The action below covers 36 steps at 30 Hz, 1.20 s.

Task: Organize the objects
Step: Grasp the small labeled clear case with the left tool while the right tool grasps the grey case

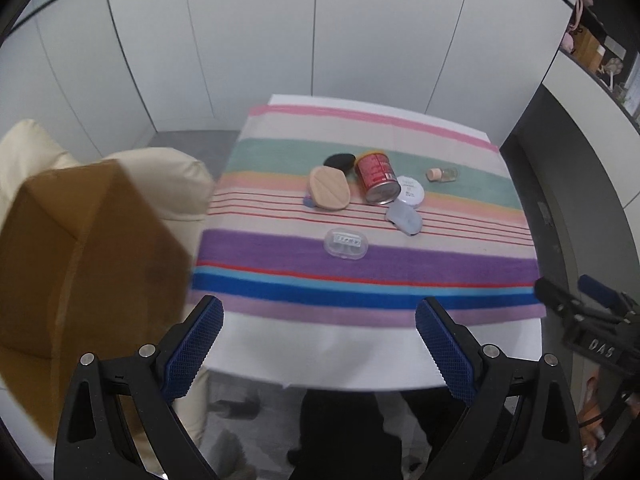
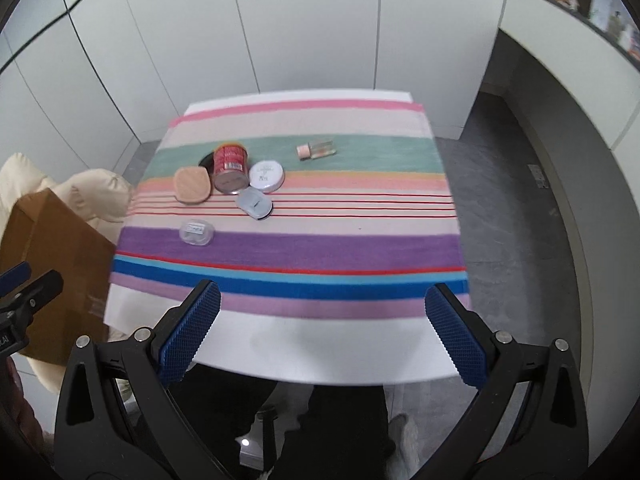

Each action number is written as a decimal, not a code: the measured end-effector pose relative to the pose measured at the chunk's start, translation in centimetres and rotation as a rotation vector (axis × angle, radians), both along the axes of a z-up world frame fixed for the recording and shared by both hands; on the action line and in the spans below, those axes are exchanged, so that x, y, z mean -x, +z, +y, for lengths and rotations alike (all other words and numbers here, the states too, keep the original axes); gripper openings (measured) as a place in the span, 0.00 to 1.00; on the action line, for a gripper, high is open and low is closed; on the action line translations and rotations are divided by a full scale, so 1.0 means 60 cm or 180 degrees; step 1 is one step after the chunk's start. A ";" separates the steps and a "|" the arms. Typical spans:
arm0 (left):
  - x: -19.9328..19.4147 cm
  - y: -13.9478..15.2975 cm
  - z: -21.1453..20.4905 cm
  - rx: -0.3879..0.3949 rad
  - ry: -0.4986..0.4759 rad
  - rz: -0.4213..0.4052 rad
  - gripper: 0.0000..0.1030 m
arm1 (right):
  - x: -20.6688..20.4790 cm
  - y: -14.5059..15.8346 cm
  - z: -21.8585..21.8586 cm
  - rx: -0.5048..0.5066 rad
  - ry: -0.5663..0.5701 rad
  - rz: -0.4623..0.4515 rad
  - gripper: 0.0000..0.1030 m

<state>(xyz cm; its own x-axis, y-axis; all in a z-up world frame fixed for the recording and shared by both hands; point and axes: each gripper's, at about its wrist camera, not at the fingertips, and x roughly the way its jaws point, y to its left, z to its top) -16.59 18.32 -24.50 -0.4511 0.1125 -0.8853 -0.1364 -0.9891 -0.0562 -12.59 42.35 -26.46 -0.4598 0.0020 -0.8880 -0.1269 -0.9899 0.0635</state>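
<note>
1. Two tools hang above the near edge of the tabletop [image 2: 320, 360], both spread wide and grasping nothing: the left tool [image 1: 320, 344] fills the bottom of the left wrist view, the right tool [image 2: 322, 330] the bottom of the right wrist view, each with blue ribbed pads [image 2: 190, 332].
2. Below them, at the bottom centre of both views, dark trouser legs [image 2: 340, 432] of the person show under the tabletop edge.
3. A brown cardboard box [image 1: 80, 272] sits off the tabletop at the left of the frame, in front of a cream cushion [image 1: 160, 176].
4. A striped cloth [image 2: 320, 248] covers most of the tabletop; a bare white strip lies nearest the tools.
5. Nearest on the cloth, on the purple band left of centre, lies a small clear plastic case [image 2: 196, 232], apart from the rest.
6. Further up, on the thin red lines, a grey oval case [image 2: 254, 204] lies just beside a round white compact [image 2: 266, 176].
7. A red can [image 2: 229, 169] lies on its side, its metal end toward the camera, between the compact and a beige oval puff [image 2: 192, 185].
8. A black oval item [image 1: 340, 162] shows behind the puff and can, partly hidden.
9. Farthest, on the green band right of the cluster and well apart from it, a small glass bottle [image 2: 316, 149] with a peach cap lies on its side.
10. White wall panels [image 2: 280, 20] fill the upper part of the frame.
</note>
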 end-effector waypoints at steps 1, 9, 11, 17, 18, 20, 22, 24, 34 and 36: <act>0.015 -0.016 0.007 -0.0011 -0.0009 -0.0016 0.95 | 0.012 -0.014 -0.002 0.0029 0.0019 -0.0033 1.00; 0.139 -0.166 0.052 -0.0126 -0.0001 -0.0280 0.94 | 0.095 -0.118 0.001 0.0182 0.0010 -0.0249 1.00; 0.161 -0.199 0.071 -0.0029 -0.0037 -0.0292 0.93 | 0.108 -0.139 0.003 0.0199 -0.0008 -0.0297 1.00; 0.191 -0.273 0.087 0.0022 -0.0018 -0.0424 0.58 | 0.134 -0.179 0.006 0.0225 -0.0056 -0.0389 1.00; 0.190 -0.273 0.084 0.0020 0.0013 -0.0328 0.57 | 0.139 -0.184 0.005 0.0238 -0.0069 -0.0409 1.00; 0.189 -0.270 0.075 0.0076 0.0074 -0.0202 0.57 | 0.149 -0.192 0.001 0.0278 -0.0106 -0.0431 1.00; 0.191 -0.274 0.062 0.0106 0.0150 -0.0192 0.57 | 0.158 -0.199 -0.009 0.0330 -0.0173 -0.0418 1.00; 0.192 -0.278 0.042 0.0054 0.0211 -0.0222 0.57 | 0.173 -0.209 -0.022 0.0457 -0.0300 -0.0398 1.00; 0.189 -0.277 -0.008 0.0053 0.0417 -0.0226 0.57 | 0.266 -0.267 -0.131 0.0321 -0.0616 -0.0266 0.94; 0.187 -0.278 -0.008 0.0073 0.0397 -0.0215 0.57 | 0.273 -0.268 -0.145 0.0090 -0.0638 -0.0224 0.82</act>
<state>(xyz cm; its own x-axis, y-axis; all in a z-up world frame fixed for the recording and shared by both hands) -27.79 17.83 -41.16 -0.3997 0.0385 -0.9159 -0.0089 -0.9992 -0.0382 -28.99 33.65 -42.54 -0.3894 0.0618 -0.9190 -0.3261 -0.9424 0.0748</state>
